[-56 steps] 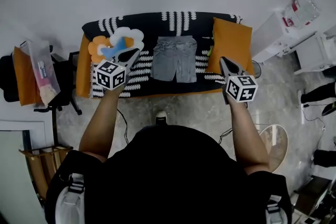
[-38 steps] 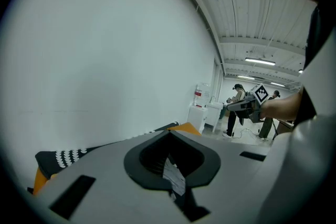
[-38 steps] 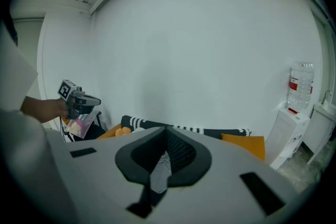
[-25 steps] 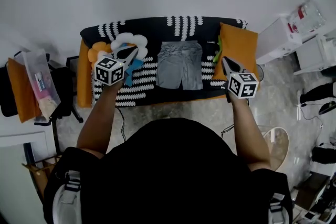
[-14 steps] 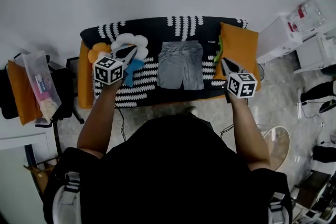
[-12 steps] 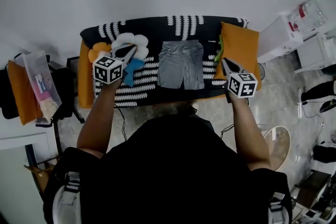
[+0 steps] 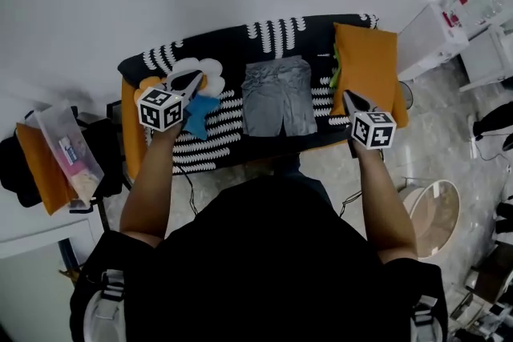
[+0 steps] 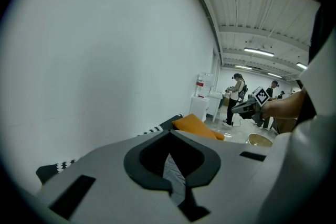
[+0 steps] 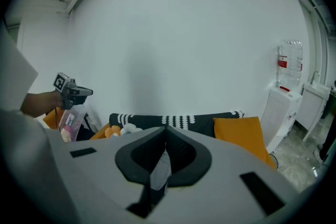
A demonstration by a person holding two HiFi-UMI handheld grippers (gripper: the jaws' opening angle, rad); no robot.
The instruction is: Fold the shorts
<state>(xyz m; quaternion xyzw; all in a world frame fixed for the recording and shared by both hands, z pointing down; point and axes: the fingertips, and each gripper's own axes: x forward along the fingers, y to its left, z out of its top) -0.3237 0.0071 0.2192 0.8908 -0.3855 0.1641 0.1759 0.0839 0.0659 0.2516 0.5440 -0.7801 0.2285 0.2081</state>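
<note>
1. Both forearms stretch forward from the person's body and are held well apart. Each hand grips its tool behind the marker cube.
2. The left tongs (image 7: 197, 76) point forward and slightly down, over the white flower-shaped cushion (image 7: 210, 68) and just beside the blue cloth (image 7: 200, 113). Their jaws are clenched together with nothing between them.
3. The right tongs (image 7: 347, 94) angle downward beside the near edge of the orange cushion (image 7: 365, 60). They are likewise clenched and empty.
4. The grey shorts (image 7: 276, 96) lie flat in the middle of the black-and-white patterned cover (image 7: 240, 44), between the two tools. Neither tool touches them. The waistband is toward the wall and the legs toward the person.
</note>
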